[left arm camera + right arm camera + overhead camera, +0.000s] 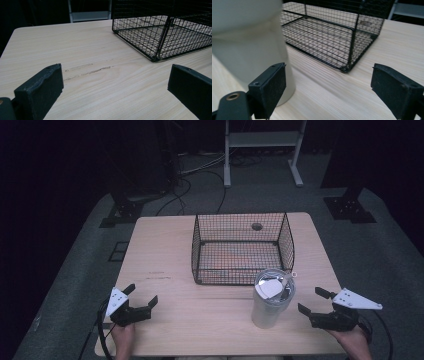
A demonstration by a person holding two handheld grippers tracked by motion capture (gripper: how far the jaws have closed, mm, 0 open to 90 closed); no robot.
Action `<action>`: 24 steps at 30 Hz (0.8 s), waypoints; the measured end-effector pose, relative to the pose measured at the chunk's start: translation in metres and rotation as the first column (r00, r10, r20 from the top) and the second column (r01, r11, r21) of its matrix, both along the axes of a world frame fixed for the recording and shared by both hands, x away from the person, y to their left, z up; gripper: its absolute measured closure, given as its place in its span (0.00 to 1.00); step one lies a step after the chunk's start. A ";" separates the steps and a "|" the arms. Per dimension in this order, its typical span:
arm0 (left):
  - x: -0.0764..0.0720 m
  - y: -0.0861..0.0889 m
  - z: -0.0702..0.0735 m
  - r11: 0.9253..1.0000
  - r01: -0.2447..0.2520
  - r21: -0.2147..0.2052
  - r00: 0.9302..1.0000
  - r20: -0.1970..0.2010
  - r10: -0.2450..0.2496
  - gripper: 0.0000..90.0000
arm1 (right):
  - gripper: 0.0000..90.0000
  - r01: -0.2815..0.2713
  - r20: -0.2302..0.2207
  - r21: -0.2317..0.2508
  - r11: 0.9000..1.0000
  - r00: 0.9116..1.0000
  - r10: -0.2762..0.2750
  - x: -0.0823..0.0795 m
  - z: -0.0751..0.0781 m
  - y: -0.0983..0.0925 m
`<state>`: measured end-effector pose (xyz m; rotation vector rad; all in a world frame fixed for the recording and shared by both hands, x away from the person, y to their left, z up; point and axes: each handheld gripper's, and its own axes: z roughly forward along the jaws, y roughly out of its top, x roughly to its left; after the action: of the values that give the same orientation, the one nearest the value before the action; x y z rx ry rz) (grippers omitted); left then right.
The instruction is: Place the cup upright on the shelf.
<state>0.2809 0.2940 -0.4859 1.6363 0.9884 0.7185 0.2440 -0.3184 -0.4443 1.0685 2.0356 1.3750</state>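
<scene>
The pale wooden desk [165, 255] carries a black wire basket [243, 248] toward its far middle, open at the top and standing flat on its mesh floor. Just in front of the basket's near right corner stands a tall whitish cup [271, 300] with a clear lid, upright, near the basket's front rim; whether the two touch cannot be told. The right tongs [315, 301] sit near the desk's right front edge, just right of the cup, jaws spread wide with nothing between them; in the right gripper view the cup [249, 42] looms just beyond one jaw, and whether they touch cannot be told. The left tongs [141, 295] rest near the left front edge, well apart from both cup and basket, jaws also wide and empty over bare wood.
</scene>
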 end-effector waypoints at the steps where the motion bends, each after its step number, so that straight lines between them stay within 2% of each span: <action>1: 0.000 0.000 0.000 1.000 0.000 0.000 1.000 0.000 0.000 0.00 | 0.13 -0.007 0.003 -0.004 1.000 1.000 0.007 -0.001 0.002 0.001; 5: 0.000 0.000 0.000 1.000 0.000 0.001 1.000 -0.001 0.000 0.00 | 0.12 -0.048 0.012 -0.028 0.998 0.999 0.049 -0.005 0.007 0.008; 12: 0.000 0.000 0.000 1.000 0.000 -0.001 1.000 -0.001 0.000 0.00 | 0.12 -0.094 0.010 -0.029 0.995 0.996 0.094 -0.011 0.010 0.017; 15: 0.000 0.000 0.000 1.000 0.001 0.000 1.000 0.000 -0.001 0.00 | 0.11 -0.146 0.004 -0.032 0.989 0.989 0.146 -0.014 0.013 0.026; 18: 0.000 0.000 0.000 1.000 0.001 0.000 1.000 0.001 -0.001 0.00 | 0.11 -0.163 0.009 -0.022 0.986 0.986 0.164 -0.015 0.015 0.030; 21: 0.000 0.000 0.000 1.000 0.000 0.000 1.000 0.000 0.000 0.00 | 0.11 -0.201 0.009 0.001 0.980 0.980 0.201 -0.016 0.017 0.037; 24: 0.000 0.000 0.000 1.000 0.001 0.000 1.000 0.002 -0.001 0.00 | 0.10 -0.224 0.001 -0.001 0.975 0.975 0.224 -0.014 0.015 0.044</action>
<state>0.2809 0.2942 -0.4858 1.6358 0.9865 0.7191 0.2299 -0.2740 -0.4294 0.8569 2.2107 1.4813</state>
